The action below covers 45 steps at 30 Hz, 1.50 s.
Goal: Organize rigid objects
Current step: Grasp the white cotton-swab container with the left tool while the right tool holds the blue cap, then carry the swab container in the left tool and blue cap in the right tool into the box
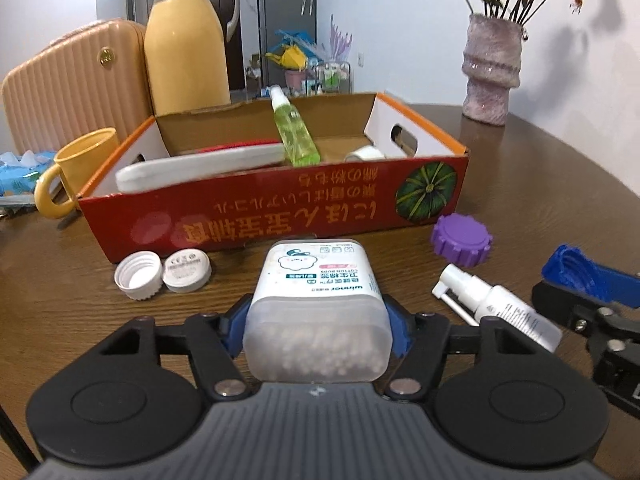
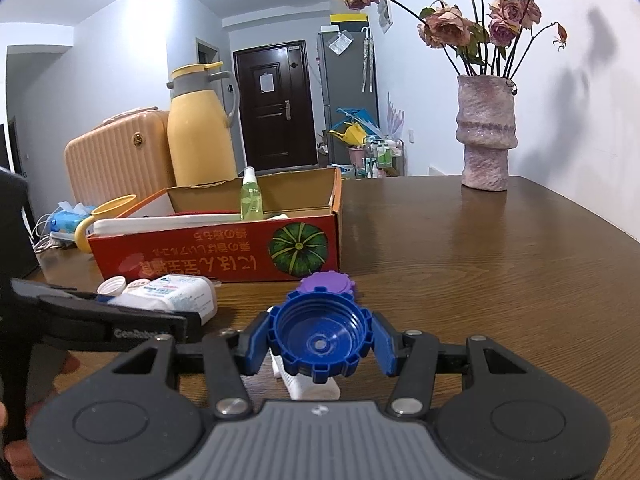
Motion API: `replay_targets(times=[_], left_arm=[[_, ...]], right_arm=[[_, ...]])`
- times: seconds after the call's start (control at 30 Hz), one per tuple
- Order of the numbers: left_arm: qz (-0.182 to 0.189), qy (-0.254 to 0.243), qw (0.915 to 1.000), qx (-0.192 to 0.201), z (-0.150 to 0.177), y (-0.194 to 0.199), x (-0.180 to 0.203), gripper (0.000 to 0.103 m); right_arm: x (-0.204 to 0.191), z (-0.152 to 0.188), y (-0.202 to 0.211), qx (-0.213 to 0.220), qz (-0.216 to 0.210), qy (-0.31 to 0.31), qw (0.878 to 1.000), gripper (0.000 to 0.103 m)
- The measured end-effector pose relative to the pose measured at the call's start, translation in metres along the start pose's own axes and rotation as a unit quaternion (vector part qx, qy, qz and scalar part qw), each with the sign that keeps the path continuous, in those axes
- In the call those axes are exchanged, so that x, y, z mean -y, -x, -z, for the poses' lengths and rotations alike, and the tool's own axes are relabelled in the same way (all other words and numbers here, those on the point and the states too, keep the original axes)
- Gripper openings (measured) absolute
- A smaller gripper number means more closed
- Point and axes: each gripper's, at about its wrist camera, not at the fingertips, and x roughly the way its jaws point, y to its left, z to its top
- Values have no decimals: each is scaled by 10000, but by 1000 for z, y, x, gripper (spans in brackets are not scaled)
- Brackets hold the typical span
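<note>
Both wrist views sit low over the table (image 1: 540, 184), facing the red box (image 1: 256, 216) nearby.

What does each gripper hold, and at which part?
Left gripper: translucent cotton-bud box, by its side walls. Right gripper: blue ridged plastic cap, by its rim.

White walls (image 2: 120, 40), dark door (image 2: 276, 116), wooden table (image 2: 480, 280).

I read "winner" and "COTTON BUDS", upside down, on the cotton bud box (image 1: 316, 276). Left of it, a white cap (image 1: 187, 271) shows "CE". The red carton (image 1: 272, 216) behind carries inverted Japanese lettering.
</note>
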Motion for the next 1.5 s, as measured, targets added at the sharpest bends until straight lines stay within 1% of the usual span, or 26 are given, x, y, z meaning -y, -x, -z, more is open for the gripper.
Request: replay_targets(times=[0.13,0.37,0.5,0.8,0.93,1.13,1.5], left_arm=[[-28,2,9997,232,1,14,-4,66],[-52,183,9980,603,8,46,-21,66],[-7,274,9974,663,15,60,-31,66],[-61,445,9951,879,21,85,-55,66],[-87,497,9940,966,19,92,-63,66],[-59,434,9929,1108,10,99,-64,66],[-104,471,9909,1254,-11,95,-63,66]], right_arm=[[-2,-1,2,20,-6,14,10000,52],[-14,-4,8,67,-43,101,9999,52],[-22,-6,11,94,-79,167,9998,52],[-46,-13,17,162,-183,336,9991,52],[-55,-17,17,187,-229,400,9988,52],[-63,-23,15,236,-293,434,9983,52],[-68,-36,4,311,-353,456,9979,52]])
